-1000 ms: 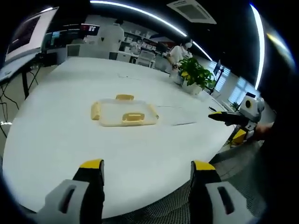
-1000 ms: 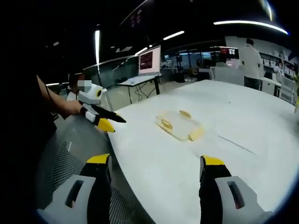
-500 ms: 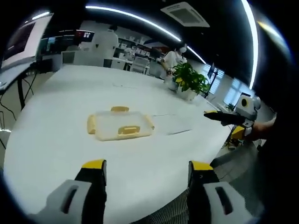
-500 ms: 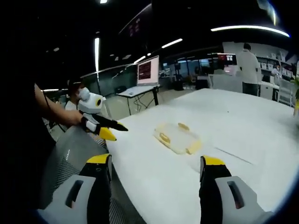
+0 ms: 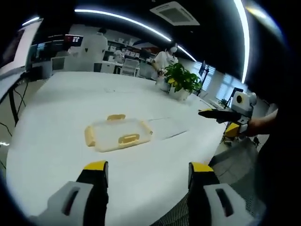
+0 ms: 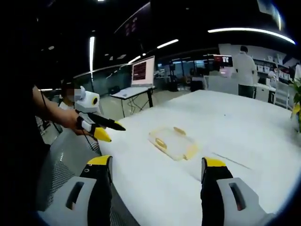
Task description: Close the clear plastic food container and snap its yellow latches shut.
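Both hand-held grippers, left and right, jaws apart, well back from clear plastic yellow-latched food container, poised for approach.

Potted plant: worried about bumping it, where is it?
In the left gripper view, the potted plant stands at the white table's far edge, well beyond the food container.

One container, four yellow latches, one potted plant, two grippers.

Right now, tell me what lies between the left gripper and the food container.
Bare white table, nothing else: in the left gripper view the left gripper points at the container across an unoccupied stretch.
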A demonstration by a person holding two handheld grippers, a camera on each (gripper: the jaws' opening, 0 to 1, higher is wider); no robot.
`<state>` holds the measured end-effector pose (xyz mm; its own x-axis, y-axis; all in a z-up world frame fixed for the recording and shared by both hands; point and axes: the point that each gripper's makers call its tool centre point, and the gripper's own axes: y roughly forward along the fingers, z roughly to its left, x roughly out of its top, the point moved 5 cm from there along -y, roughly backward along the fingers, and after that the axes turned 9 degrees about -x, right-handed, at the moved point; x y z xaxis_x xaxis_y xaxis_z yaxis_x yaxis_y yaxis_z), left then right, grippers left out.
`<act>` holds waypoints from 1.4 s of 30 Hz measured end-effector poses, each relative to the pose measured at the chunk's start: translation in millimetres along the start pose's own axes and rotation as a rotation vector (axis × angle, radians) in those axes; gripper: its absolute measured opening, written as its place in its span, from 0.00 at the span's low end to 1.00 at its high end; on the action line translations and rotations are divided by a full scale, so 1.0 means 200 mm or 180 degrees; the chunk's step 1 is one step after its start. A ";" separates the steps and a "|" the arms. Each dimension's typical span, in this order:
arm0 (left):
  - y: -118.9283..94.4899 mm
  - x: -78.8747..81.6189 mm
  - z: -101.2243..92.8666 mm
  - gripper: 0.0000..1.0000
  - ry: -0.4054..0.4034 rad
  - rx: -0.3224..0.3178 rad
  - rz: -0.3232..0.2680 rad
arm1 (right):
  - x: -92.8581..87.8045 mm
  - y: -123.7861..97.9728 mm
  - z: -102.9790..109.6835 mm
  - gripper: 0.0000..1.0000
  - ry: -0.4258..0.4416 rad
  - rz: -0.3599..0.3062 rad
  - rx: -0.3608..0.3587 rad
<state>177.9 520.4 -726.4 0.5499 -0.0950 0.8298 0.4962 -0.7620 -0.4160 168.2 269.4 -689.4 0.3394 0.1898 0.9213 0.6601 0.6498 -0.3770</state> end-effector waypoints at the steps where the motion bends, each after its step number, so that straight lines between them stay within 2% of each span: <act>1: 0.00 0.01 0.00 0.65 0.0021 -0.0037 0.0005 | 0.01 0.01 0.00 0.75 -0.0022 0.0005 -0.0033; 5: -0.02 0.03 0.05 0.70 0.0205 -0.0150 0.0092 | 0.03 0.04 -0.01 0.74 -0.0003 0.0024 -0.0169; 10: -0.03 0.06 0.10 0.74 0.0267 -0.0284 0.0148 | 0.08 0.07 0.01 0.73 -0.0028 0.0011 -0.0267; 13: -0.02 0.07 0.13 0.84 0.0300 -0.0369 0.0173 | 0.09 0.08 0.01 0.74 -0.0003 0.0002 -0.0359; 15: -0.02 0.09 0.14 0.87 0.0298 -0.0466 0.0154 | 0.09 0.10 0.01 0.76 0.0025 0.0019 -0.0403; 19: -0.02 0.09 0.16 0.99 0.0240 -0.0572 0.0150 | 0.09 0.12 0.03 0.83 0.0014 0.0034 -0.0414; 23: -0.02 0.07 0.18 0.99 0.0298 -0.0684 0.0261 | 0.12 0.14 0.04 0.92 -0.0017 0.0048 -0.0399; 26: -0.01 0.06 0.19 0.99 0.0405 -0.0748 0.0379 | 0.14 0.15 0.02 0.95 0.0029 0.0016 -0.0403; 27: -0.01 0.06 0.20 0.99 0.0518 -0.0766 0.0408 | 0.15 0.15 0.02 0.97 0.0033 0.0003 -0.0386; 29: -0.01 0.05 0.21 0.98 0.0600 -0.0760 0.0465 | 0.13 0.17 0.03 1.00 0.0024 0.0085 -0.0315; 33: -0.01 0.08 0.25 0.98 0.0512 -0.0772 0.0412 | 0.12 0.20 0.04 1.00 -0.0105 0.0163 -0.0245; 37: 0.00 0.09 0.27 0.96 0.0559 -0.0781 0.0441 | 0.13 0.22 0.04 0.97 -0.0090 0.0184 -0.0257; 40: 0.00 0.10 0.27 0.93 0.0697 -0.0829 0.0494 | 0.12 0.23 0.03 0.95 -0.0120 0.0209 -0.0257; 42: 0.01 0.10 0.28 0.93 0.0734 -0.0870 0.0528 | 0.10 0.24 0.03 0.90 -0.0121 0.0235 -0.0235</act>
<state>227.5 551.9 -731.8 0.4268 -0.3487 0.8344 0.1990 -0.8638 -0.4628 202.6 308.4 -687.4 0.3641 0.2640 0.8932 0.6823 0.5771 -0.4487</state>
